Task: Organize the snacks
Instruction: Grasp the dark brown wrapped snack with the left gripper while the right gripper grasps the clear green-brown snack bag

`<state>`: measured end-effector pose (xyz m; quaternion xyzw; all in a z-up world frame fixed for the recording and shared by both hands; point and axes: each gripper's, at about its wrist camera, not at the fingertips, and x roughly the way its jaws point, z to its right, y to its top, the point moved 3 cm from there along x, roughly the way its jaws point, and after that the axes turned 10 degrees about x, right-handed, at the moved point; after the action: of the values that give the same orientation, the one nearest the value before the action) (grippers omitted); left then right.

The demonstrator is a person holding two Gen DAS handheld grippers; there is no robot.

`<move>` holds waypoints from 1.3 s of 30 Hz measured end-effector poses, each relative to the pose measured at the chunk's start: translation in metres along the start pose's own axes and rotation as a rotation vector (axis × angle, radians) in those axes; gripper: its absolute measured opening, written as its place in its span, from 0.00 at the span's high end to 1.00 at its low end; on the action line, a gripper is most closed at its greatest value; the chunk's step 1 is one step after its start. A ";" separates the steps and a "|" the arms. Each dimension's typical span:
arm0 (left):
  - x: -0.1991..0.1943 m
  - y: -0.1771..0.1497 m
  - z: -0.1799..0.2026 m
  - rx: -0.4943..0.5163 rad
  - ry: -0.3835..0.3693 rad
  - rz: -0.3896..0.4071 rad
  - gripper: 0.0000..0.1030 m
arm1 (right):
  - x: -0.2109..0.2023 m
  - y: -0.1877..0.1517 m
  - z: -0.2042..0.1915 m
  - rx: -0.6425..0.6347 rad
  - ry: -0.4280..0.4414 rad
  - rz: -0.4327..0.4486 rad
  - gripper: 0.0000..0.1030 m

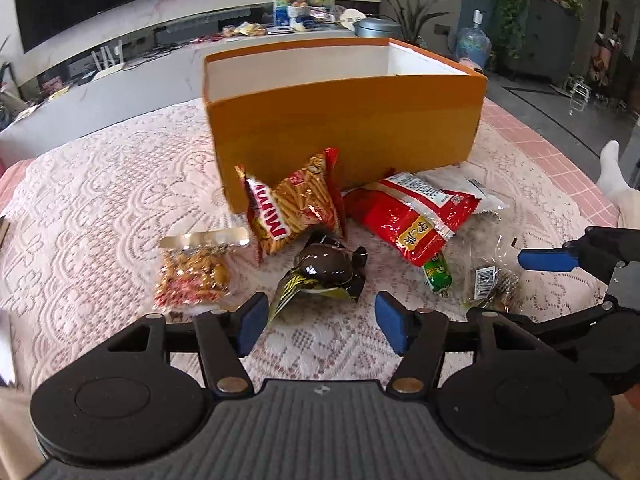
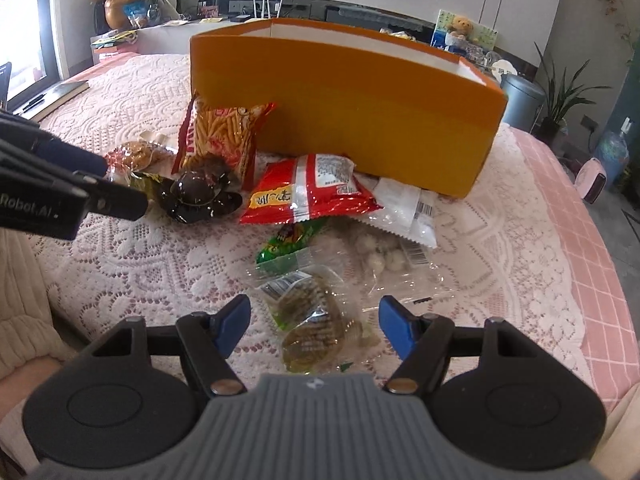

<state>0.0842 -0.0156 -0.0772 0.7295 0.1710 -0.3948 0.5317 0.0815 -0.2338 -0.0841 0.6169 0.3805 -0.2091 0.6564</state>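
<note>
Left gripper jaws spread, nothing pinched; dark brown snack pack lies just ahead of the gap on the lace-covered bench. Right gripper jaws spread too, clear biscuit packet lying between them, pads apart from it. Orange box stands beyond, red stick-snack bag leaning on its wall.
</note>
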 end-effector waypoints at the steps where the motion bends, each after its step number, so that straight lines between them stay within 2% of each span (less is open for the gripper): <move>1: 0.003 0.001 0.001 0.012 -0.002 -0.010 0.28 | 0.001 0.000 0.000 0.003 0.001 -0.003 0.33; 5: 0.014 0.005 0.008 0.075 0.021 -0.040 0.28 | 0.007 -0.001 0.001 0.014 0.005 -0.019 0.33; 8: 0.021 0.012 0.012 0.091 0.029 -0.047 0.28 | 0.011 -0.002 0.000 0.016 0.006 -0.029 0.33; 10: 0.025 0.017 0.012 0.086 0.031 -0.038 0.24 | 0.014 -0.001 -0.002 0.013 0.002 -0.030 0.33; 13: 0.034 0.024 0.007 0.041 0.028 -0.033 0.20 | 0.016 0.000 -0.002 0.018 0.004 -0.033 0.33; 17: 0.046 0.026 -0.008 -0.073 -0.042 -0.056 0.20 | 0.018 0.000 0.000 0.032 0.005 -0.039 0.33; 25: 0.066 0.033 -0.033 -0.177 -0.138 -0.138 0.27 | 0.023 0.002 0.002 0.046 0.003 -0.050 0.35; 27: 0.071 0.034 -0.036 -0.178 -0.139 -0.151 0.34 | 0.023 0.002 0.003 0.047 0.002 -0.050 0.36; 36: 0.084 0.031 -0.034 -0.156 -0.149 -0.151 0.35 | 0.025 0.001 0.004 0.052 0.011 -0.054 0.38; 39: 0.086 0.031 -0.032 -0.145 -0.152 -0.145 0.39 | 0.027 0.002 0.005 0.065 0.017 -0.057 0.38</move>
<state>0.1717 -0.0123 -0.1183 0.6430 0.2108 -0.4728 0.5644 0.1006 -0.2334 -0.1033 0.6287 0.3967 -0.2348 0.6263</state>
